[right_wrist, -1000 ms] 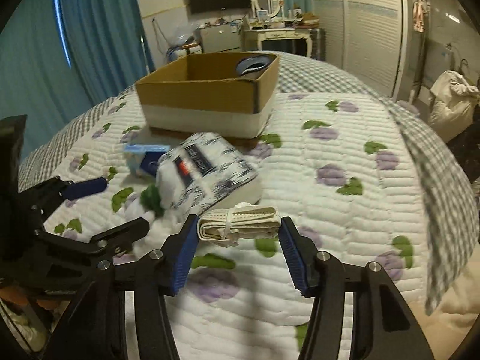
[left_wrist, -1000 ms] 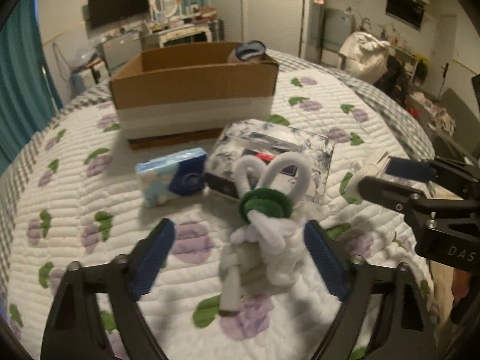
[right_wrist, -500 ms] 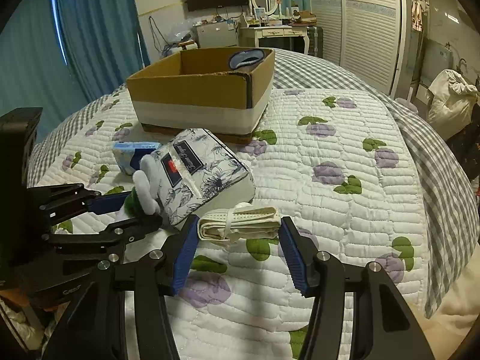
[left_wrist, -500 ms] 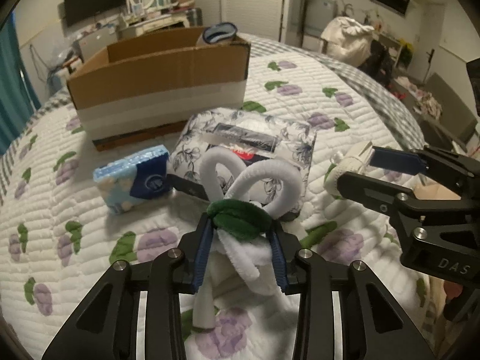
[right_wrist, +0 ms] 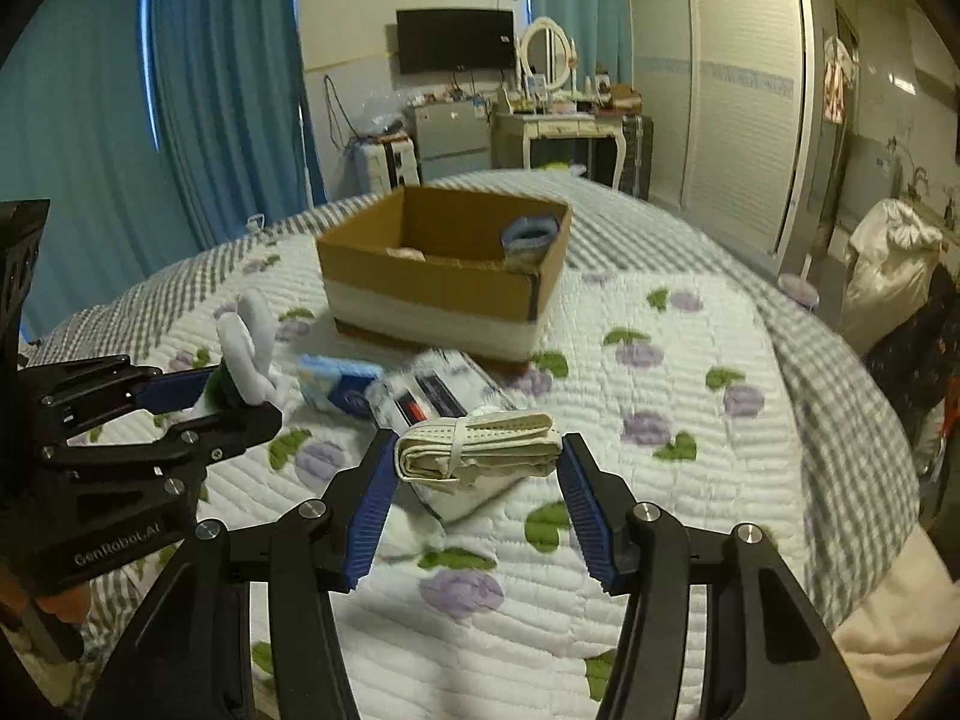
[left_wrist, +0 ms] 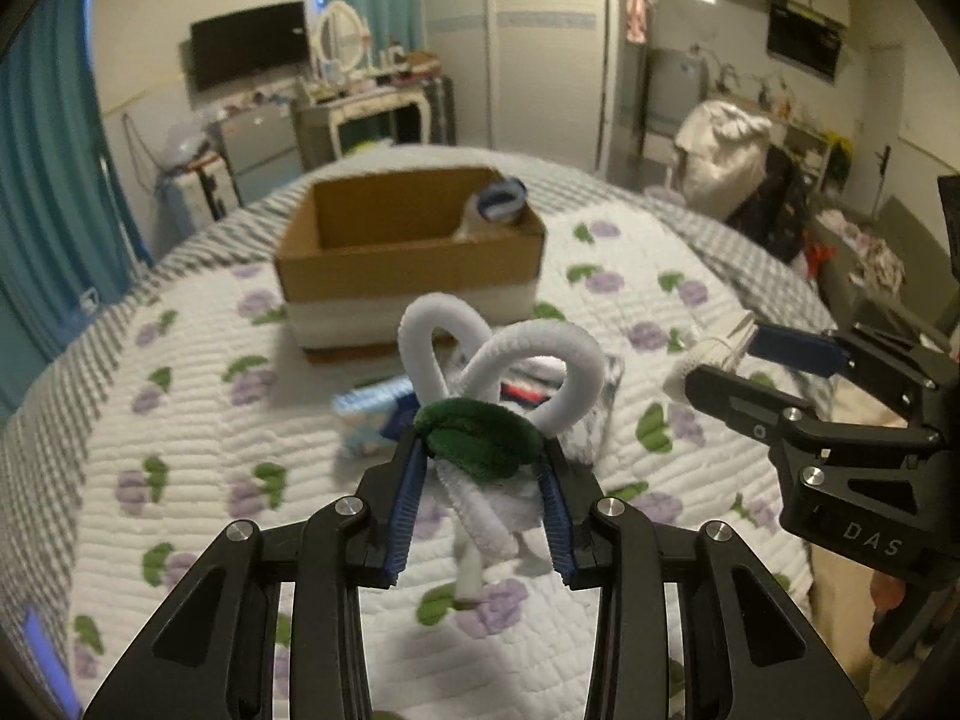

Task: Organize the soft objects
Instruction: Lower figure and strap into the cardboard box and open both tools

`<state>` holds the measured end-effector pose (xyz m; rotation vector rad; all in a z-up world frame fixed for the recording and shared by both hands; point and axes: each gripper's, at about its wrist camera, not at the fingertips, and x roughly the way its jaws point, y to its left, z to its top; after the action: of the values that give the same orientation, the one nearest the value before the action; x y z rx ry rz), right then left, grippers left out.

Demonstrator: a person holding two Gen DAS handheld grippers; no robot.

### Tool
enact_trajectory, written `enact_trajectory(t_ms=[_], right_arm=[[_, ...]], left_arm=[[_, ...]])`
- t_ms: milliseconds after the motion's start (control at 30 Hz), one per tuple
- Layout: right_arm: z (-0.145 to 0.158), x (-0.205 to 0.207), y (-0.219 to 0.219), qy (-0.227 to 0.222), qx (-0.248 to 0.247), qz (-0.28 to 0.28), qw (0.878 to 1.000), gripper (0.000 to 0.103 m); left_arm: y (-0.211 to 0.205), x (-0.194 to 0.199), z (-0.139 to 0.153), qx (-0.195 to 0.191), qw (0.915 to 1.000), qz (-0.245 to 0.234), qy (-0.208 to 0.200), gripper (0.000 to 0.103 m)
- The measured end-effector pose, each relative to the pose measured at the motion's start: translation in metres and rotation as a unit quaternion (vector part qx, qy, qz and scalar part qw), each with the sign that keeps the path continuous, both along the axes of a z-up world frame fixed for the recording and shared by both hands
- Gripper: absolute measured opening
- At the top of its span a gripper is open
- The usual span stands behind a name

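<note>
My left gripper (left_wrist: 480, 462) is shut on a white chenille flower with a green centre (left_wrist: 480, 432) and holds it up above the bed; it also shows in the right wrist view (right_wrist: 243, 354). My right gripper (right_wrist: 477, 462) is shut on a rolled cream cloth bundle (right_wrist: 477, 453), also lifted, seen at the right of the left wrist view (left_wrist: 714, 354). An open cardboard box (left_wrist: 414, 264) stands ahead on the quilt (right_wrist: 660, 420), with a blue rolled item (left_wrist: 501, 204) in its far right corner.
A floral tissue pack (right_wrist: 432, 396) and a small blue packet (right_wrist: 336, 384) lie on the quilt between the grippers and the box. The bed drops off at the right. Furniture and a TV stand beyond the bed.
The left gripper closed on the chenille flower and lifted it off the quilt. The right gripper has risen with the cloth bundle. Both views now look down on the box from higher.
</note>
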<state>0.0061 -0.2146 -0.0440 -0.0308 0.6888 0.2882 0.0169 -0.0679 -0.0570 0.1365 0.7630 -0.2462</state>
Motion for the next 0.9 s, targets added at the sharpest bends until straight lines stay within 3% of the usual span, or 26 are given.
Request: enact_trajectory(t_ms=[333, 567, 733, 900], right_arm=[[0.063, 0.022, 0.022, -0.062, -0.011, 0.021, 0.998, 0.054], [0.107, 0.072, 0.029, -0.093, 0.004, 0.030, 0.995, 0.054], [0.119, 0.120, 0.033, -0.098, 0.013, 0.025, 0.995, 0.054], [0.109, 0.180, 0.042, -0.086, 0.013, 0.021, 0.996, 0.054]], left_arm=[[0.024, 0.014, 0.050, -0.010, 0.9986, 0.031, -0.040, 0.035], [0.030, 0.061, 0.078, -0.012, 0.9967, 0.039, -0.070, 0.035], [0.039, 0.114, 0.076, -0.013, 0.9969, 0.040, -0.066, 0.035], [0.044, 0.164, 0.057, 0.002, 0.9973, 0.043, -0.059, 0.035]])
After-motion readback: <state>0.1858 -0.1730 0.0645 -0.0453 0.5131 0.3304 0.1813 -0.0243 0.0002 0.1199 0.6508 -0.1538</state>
